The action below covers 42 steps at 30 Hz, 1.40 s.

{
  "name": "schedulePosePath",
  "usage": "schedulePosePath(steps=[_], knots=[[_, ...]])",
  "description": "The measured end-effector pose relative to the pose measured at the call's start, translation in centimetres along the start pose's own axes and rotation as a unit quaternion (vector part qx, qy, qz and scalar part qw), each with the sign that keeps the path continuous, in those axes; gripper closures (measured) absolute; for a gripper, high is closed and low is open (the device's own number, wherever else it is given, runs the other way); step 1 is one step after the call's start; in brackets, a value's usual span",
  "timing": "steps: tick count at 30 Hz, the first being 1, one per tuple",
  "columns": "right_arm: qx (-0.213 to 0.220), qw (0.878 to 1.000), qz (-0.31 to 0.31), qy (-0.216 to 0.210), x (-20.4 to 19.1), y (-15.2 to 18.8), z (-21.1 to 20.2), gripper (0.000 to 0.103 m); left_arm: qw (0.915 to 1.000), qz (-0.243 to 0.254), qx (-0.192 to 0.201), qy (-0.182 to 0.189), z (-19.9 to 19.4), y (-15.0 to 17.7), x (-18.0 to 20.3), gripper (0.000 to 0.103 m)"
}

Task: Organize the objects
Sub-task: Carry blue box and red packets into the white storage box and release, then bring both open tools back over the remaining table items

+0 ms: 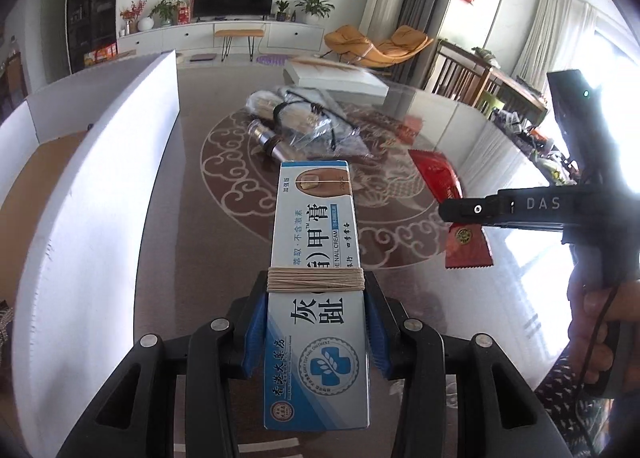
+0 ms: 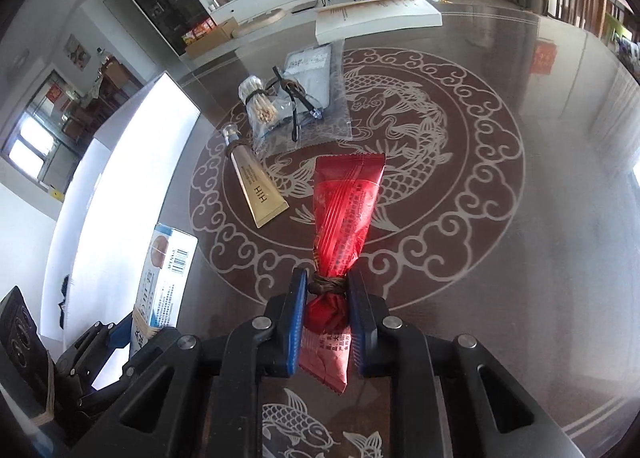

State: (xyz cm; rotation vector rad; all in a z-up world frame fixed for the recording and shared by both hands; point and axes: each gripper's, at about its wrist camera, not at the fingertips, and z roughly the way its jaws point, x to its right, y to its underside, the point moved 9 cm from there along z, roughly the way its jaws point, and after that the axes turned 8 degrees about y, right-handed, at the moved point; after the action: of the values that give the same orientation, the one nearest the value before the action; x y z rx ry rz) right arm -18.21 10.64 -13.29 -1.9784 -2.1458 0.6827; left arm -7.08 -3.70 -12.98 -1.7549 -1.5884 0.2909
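My left gripper [image 1: 316,298] is shut on a blue and white nail cream box [image 1: 316,258] wound with beige cord, held above the glass table. The box also shows at the left of the right wrist view [image 2: 164,278]. My right gripper [image 2: 326,290] is shut on a red snack packet [image 2: 344,214] tied with brown cord. That packet shows in the left wrist view [image 1: 440,178], with the right gripper [image 1: 520,210] over it. A gold tube [image 2: 256,186], a bundle of sticks in a clear bag [image 2: 262,110] and a grey pouch [image 2: 316,74] lie on the table beyond.
A white open box stands along the left, its wall [image 1: 100,198] beside the nail cream box, cardboard floor visible inside. A flat white box [image 2: 376,18] lies at the table's far edge. The table has a carp pattern [image 2: 400,130].
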Motion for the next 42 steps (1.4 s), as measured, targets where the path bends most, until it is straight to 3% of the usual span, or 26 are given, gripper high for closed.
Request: schedulePosePath(steps=[3, 7, 10, 14, 19, 20, 21, 22, 24, 26, 28, 31, 32, 34, 37, 39, 42], knots=[[0.020, 0.999, 0.006, -0.024, -1.6, -0.8, -2.8, 0.082, 0.9993, -0.004, 0.031, 0.020, -3.4, -1.9, 0.6, 0.060], [0.052, 0.995, -0.027, -0.077, -8.0, -2.1, -6.5, 0.082, 0.9971, -0.027, 0.070, 0.014, -8.9, -4.3, -2.3, 0.060], [0.070, 0.987, -0.066, -0.128, -14.7, -2.5, -8.7, 0.082, 0.9933, -0.051, 0.097, -0.036, -13.2, -5.0, -7.3, 0.060], [0.060, 0.973, -0.124, -0.187, -23.5, -1.2, -9.1, 0.082, 0.9831, -0.088, 0.094, -0.130, -16.7, -3.5, -15.2, 0.060], [0.040, 0.963, -0.181, -0.195, -30.7, 1.7, -6.6, 0.080, 0.9686, -0.126, 0.013, -0.214, -16.0, 0.7, -22.5, 0.058], [0.038, 0.963, -0.183, -0.197, -31.5, 1.8, -5.8, 0.073, 0.9656, -0.137, 0.004, -0.221, -15.6, 1.3, -23.2, 0.057], [0.030, 0.963, -0.181, -0.196, -31.9, 2.0, -5.1, 0.054, 0.9639, -0.149, -0.001, -0.221, -15.4, 1.8, -23.6, 0.052], [0.024, 0.964, -0.176, -0.197, -31.9, 2.2, -4.6, 0.045, 0.9639, -0.157, 0.000, -0.215, -15.1, 2.0, -23.5, 0.045], [0.030, 0.965, -0.163, -0.202, -30.9, 2.0, -4.4, 0.039, 0.9661, -0.157, 0.016, -0.204, -15.0, 1.6, -22.6, 0.032], [0.053, 0.969, -0.158, -0.181, -28.6, 1.6, -4.5, 0.039, 0.9695, -0.133, 0.033, -0.203, -14.8, 0.5, -20.7, 0.028], [0.083, 0.975, -0.148, -0.145, -25.3, 0.9, -4.6, 0.034, 0.9748, -0.105, 0.044, -0.192, -14.1, -1.0, -18.0, 0.028], [0.127, 0.983, -0.116, -0.058, -17.9, 0.4, -4.1, 0.015, 0.9861, -0.066, 0.052, -0.144, -13.0, -2.7, -12.6, 0.026], [0.132, 0.986, -0.102, -0.024, -15.1, 0.4, -3.8, 0.009, 0.9898, -0.053, 0.049, -0.123, -12.2, -3.2, -10.5, 0.025], [0.128, 0.988, -0.077, 0.046, -9.2, 1.0, -2.0, 0.008, 0.9961, -0.027, 0.034, -0.078, -10.1, -3.5, -6.3, 0.013], [0.109, 0.983, -0.042, 0.139, -0.7, 2.3, 0.6, 0.008, 0.9999, 0.007, -0.001, -0.015, -6.1, -2.7, 0.0, 0.010], [0.099, 0.981, -0.018, 0.167, 3.4, 3.2, 1.1, 0.008, 0.9993, 0.020, -0.030, 0.003, -3.3, -1.4, 2.7, 0.010], [0.099, 0.978, 0.016, 0.185, 7.1, 3.8, 1.0, 0.008, 0.9981, 0.031, -0.053, -0.008, 0.6, 0.6, 4.3, 0.010]])
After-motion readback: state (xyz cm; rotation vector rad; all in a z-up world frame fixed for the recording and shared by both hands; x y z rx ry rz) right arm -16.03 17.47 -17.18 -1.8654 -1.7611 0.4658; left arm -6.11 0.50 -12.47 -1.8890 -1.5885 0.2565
